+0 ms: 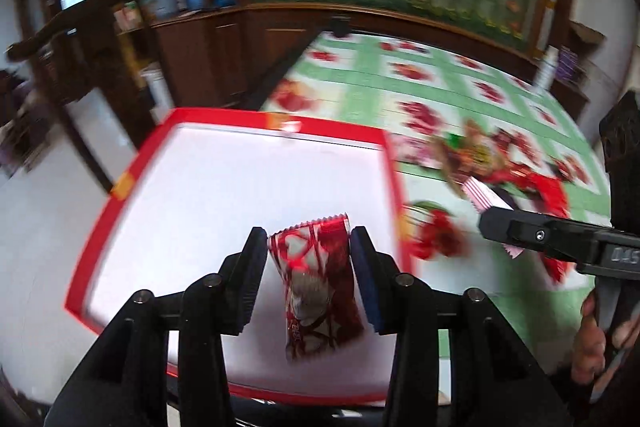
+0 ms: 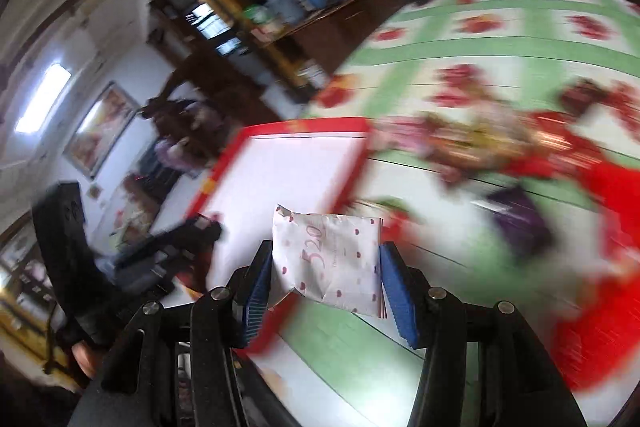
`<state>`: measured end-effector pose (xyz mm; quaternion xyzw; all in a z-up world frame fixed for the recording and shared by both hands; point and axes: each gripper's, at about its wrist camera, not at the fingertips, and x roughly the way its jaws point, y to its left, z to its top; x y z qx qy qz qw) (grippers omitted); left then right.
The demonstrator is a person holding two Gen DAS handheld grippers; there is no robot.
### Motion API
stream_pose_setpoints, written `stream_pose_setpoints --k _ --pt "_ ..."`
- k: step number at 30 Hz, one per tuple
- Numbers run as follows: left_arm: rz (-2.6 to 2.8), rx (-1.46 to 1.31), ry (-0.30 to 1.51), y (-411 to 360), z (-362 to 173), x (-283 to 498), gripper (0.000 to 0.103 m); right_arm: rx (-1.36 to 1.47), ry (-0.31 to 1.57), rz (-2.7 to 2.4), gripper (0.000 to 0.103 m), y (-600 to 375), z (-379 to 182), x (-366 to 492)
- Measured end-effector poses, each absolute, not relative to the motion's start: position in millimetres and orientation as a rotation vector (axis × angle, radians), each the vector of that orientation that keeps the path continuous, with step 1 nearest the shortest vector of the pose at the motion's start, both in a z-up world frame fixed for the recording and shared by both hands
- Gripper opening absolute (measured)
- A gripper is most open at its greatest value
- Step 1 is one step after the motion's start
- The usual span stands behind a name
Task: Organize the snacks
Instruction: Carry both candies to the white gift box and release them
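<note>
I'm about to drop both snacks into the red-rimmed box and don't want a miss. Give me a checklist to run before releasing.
1. Left gripper clamps the red packet: ok.
2. Red packet over the red-rimmed box interior: ok.
3. Right gripper clamps the white heart-print packet: ok.
4. White packet over the box: not ok, it hangs by the rim.
5. Grippers apart from each other: ok.
6. Box floor free beneath: cannot tell, blurred.

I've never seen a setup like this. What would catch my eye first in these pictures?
Probably the big red-rimmed white box at the table's near left edge, with the left gripper holding a red snack packet above it. Beside it, the right gripper clutches a white packet marked 520, while a colourful snack pile lies on the flowery green tablecloth.
</note>
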<state>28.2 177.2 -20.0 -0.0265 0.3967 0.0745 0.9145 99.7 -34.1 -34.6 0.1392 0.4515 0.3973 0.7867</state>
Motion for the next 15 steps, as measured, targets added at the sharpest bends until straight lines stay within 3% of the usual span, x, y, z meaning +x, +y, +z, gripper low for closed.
stream_pose_setpoints --k 1,4,6,12,15 --pt "0.178 -0.059 0.824 182 -22 30 0.056 0.315 0.981 0.890 0.061 -19 -34 104" --pt "0.208 -0.054 0.809 191 -24 26 0.069 0.316 1.000 0.918 0.070 9 -30 118" --pt "0.198 -0.054 0.789 194 -23 19 0.070 0.199 0.920 0.752 0.077 9 -27 131" --pt "0.150 -0.101 0.811 194 -24 19 0.070 -0.171 0.821 0.392 0.077 24 -41 187" --pt "0.139 -0.118 0.832 190 -25 20 0.070 -0.194 0.820 0.313 0.076 28 -53 211"
